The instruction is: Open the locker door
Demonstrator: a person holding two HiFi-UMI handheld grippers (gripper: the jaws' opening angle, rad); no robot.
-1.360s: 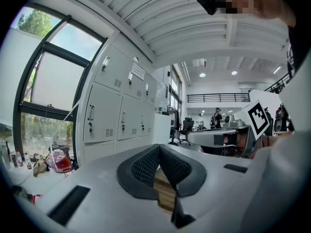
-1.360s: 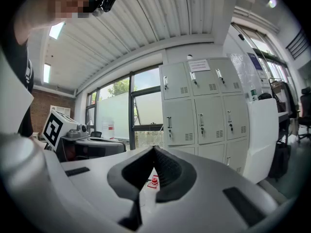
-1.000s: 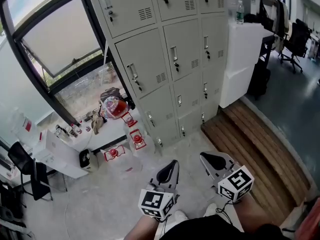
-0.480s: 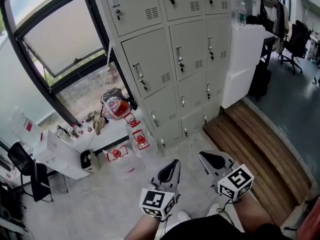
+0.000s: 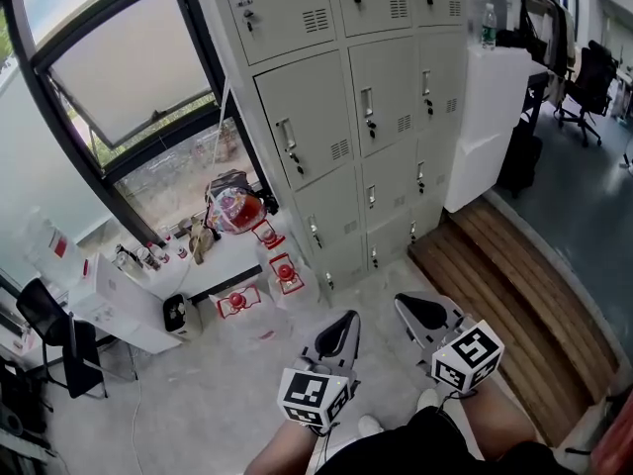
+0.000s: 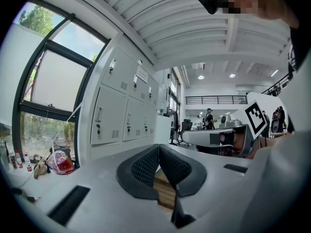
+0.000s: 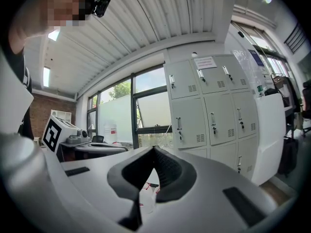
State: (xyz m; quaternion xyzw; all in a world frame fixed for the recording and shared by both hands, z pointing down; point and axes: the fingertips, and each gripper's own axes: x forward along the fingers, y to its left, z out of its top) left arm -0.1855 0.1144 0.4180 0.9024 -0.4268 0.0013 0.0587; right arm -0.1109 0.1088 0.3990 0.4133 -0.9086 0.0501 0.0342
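A bank of pale grey lockers (image 5: pixel 316 137) stands ahead, all doors closed, each with a metal handle (image 5: pixel 288 139) and a lock. The lockers also show in the left gripper view (image 6: pixel 112 115) and the right gripper view (image 7: pixel 214 115), still well away from the jaws. My left gripper (image 5: pixel 341 325) and right gripper (image 5: pixel 420 310) are held side by side low in the head view, pointing towards the lockers. Both are shut with nothing between their pads, as the left gripper (image 6: pixel 158 148) and right gripper (image 7: pixel 154 149) views confirm.
A large window (image 5: pixel 119 67) is left of the lockers. Below it a low white table (image 5: pixel 129 305) carries bottles and a red bag (image 5: pixel 234 209), with red-capped water jugs (image 5: pixel 285 270) on the floor. A white cabinet (image 5: pixel 490 117) and a wooden platform (image 5: pixel 514 285) lie right.
The lockers have drifted rightward in the head view as I move across the floor. Both grippers stay shut and keep their place in the picture.
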